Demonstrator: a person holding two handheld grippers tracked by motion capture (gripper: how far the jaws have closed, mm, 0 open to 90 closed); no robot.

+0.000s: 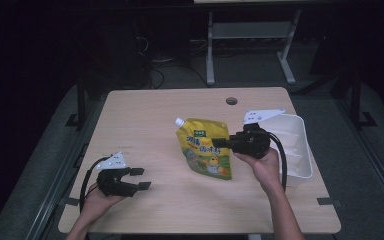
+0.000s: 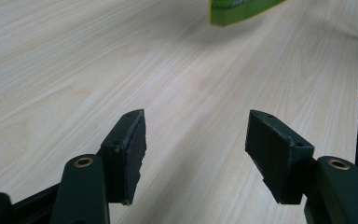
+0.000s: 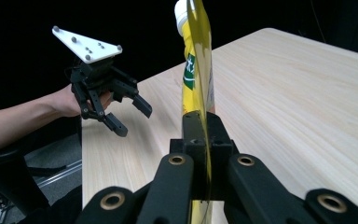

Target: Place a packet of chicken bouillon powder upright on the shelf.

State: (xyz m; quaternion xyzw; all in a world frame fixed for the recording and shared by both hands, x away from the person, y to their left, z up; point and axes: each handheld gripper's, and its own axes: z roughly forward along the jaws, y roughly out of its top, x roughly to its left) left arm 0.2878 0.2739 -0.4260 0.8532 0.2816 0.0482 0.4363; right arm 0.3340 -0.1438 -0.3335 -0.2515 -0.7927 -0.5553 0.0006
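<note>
Yellow pouch was held by the right gripper, whose fingers were pinched tight on its edge. In the right gripper view the pouch stood on edge between them, white cap uppermost. In the high view it hung over the middle of the counter, just left of the white tray. The right hand gripped its tool from below, forearm entering from the bottom edge, the tool pointing left toward the pouch.

The left gripper sat near the counter's front left corner, well apart from the pouch. Its fingers were spread, with bare wood between them. The left hand cradled it palm up, the tool pointing right along the counter.
</note>
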